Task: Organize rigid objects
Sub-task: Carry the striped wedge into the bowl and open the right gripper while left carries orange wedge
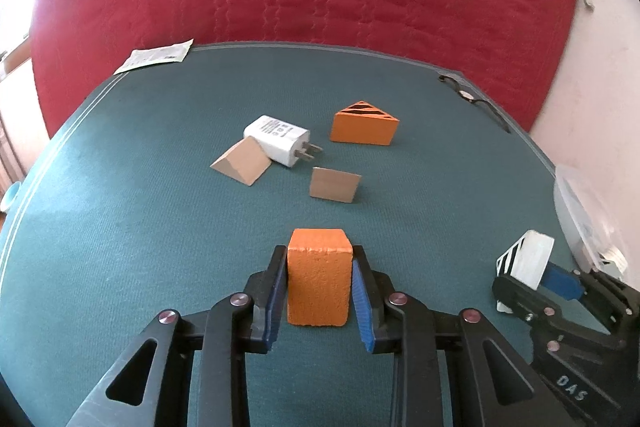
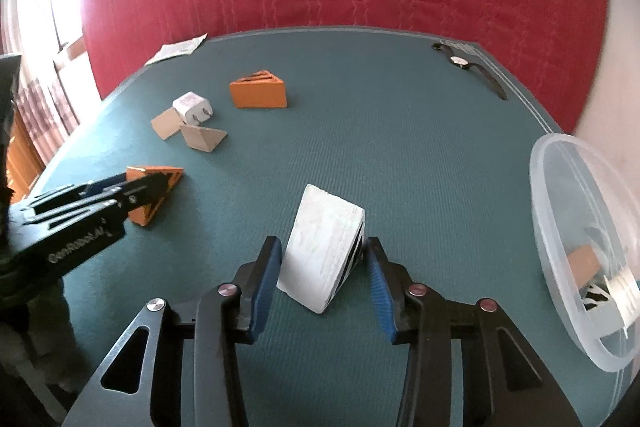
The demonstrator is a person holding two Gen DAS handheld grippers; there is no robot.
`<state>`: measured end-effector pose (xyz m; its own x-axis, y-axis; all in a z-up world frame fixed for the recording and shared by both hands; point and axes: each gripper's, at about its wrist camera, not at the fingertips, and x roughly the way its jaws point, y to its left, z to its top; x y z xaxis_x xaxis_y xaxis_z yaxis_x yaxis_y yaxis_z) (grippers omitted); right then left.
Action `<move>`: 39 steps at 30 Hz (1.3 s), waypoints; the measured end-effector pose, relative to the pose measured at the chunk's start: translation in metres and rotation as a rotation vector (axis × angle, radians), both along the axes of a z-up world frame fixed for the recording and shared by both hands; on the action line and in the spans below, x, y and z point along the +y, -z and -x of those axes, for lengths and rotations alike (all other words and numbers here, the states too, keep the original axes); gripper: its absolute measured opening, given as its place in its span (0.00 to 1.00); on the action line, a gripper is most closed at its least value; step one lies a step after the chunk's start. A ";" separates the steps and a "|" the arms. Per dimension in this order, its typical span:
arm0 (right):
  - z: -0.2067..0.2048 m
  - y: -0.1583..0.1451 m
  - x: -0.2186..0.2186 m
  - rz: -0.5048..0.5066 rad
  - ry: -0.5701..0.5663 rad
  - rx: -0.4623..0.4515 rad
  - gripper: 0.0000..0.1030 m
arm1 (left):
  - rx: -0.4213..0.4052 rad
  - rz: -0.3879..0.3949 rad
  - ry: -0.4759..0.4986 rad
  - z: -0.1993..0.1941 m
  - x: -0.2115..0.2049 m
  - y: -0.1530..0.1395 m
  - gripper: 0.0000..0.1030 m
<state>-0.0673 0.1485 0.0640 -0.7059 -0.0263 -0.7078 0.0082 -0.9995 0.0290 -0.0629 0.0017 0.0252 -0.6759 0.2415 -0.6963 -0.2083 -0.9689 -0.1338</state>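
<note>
The left gripper (image 1: 320, 287) holds an orange block (image 1: 319, 281) between its jaws. The right gripper (image 2: 322, 275) has narrow jaws around a white wedge (image 2: 320, 247), contact unclear. Right of these jaws, a clear bowl (image 2: 560, 187) already holds some pieces (few). Beyond wait two cardboard wedges (image 1: 242, 163), a charger (image 1: 278, 139), another orange wedge (image 1: 362, 127). Gripper lettering reads "GenRobot.AI", roughly.
</note>
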 end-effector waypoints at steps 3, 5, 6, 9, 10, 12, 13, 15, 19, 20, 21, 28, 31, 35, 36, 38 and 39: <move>-0.008 -0.010 0.006 0.017 0.014 0.034 0.42 | 0.012 -0.008 0.021 -0.003 0.004 -0.002 0.31; -0.013 -0.017 0.011 0.023 0.027 0.054 0.42 | 0.011 -0.020 0.032 -0.004 0.006 -0.002 0.31; -0.017 -0.022 0.015 0.026 0.038 0.068 0.42 | 0.011 -0.024 0.036 -0.005 0.007 -0.002 0.31; -0.025 -0.031 0.026 0.025 0.066 0.096 0.42 | 0.017 -0.031 0.045 -0.006 0.008 -0.004 0.31; -0.028 -0.034 0.029 0.025 0.075 0.102 0.42 | 0.019 -0.034 0.048 -0.007 0.009 -0.004 0.31; -0.032 -0.039 0.038 0.022 0.096 0.113 0.42 | 0.018 -0.041 0.054 -0.008 0.010 -0.005 0.31; -0.035 -0.041 0.043 0.019 0.111 0.120 0.42 | 0.015 -0.048 0.058 -0.008 0.011 -0.005 0.31; -0.041 -0.046 0.053 0.013 0.139 0.132 0.42 | 0.011 -0.060 0.069 -0.010 0.012 -0.006 0.30; -0.053 -0.054 0.077 -0.013 0.211 0.158 0.42 | 0.013 -0.076 0.086 -0.014 0.015 -0.010 0.31; -0.055 -0.055 0.081 -0.018 0.223 0.162 0.42 | 0.012 -0.079 0.092 -0.016 0.016 -0.011 0.30; -0.057 -0.056 0.087 -0.022 0.239 0.166 0.42 | 0.010 -0.084 0.097 -0.017 0.017 -0.011 0.30; -0.069 -0.059 0.128 -0.027 0.348 0.183 0.43 | -0.025 -0.101 0.117 -0.021 0.032 -0.010 0.30; -0.071 -0.059 0.140 -0.024 0.377 0.185 0.43 | -0.038 -0.105 0.131 -0.024 0.042 -0.011 0.31; -0.074 -0.056 0.158 -0.001 0.424 0.185 0.58 | -0.040 -0.092 0.159 -0.028 0.060 -0.013 0.30; -0.075 -0.055 0.163 0.011 0.436 0.185 0.71 | -0.039 -0.088 0.167 -0.029 0.065 -0.014 0.31; -0.079 -0.054 0.169 0.025 0.451 0.194 0.73 | -0.035 -0.074 0.186 -0.032 0.076 -0.017 0.31; -0.082 -0.053 0.175 0.020 0.455 0.196 0.73 | -0.032 -0.067 0.196 -0.033 0.082 -0.017 0.31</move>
<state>0.0151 0.3231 0.1170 -0.7686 0.3028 -0.5634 -0.4215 -0.9024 0.0900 -0.0304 0.0834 0.0425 -0.5889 0.4125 -0.6949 -0.3865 -0.8990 -0.2061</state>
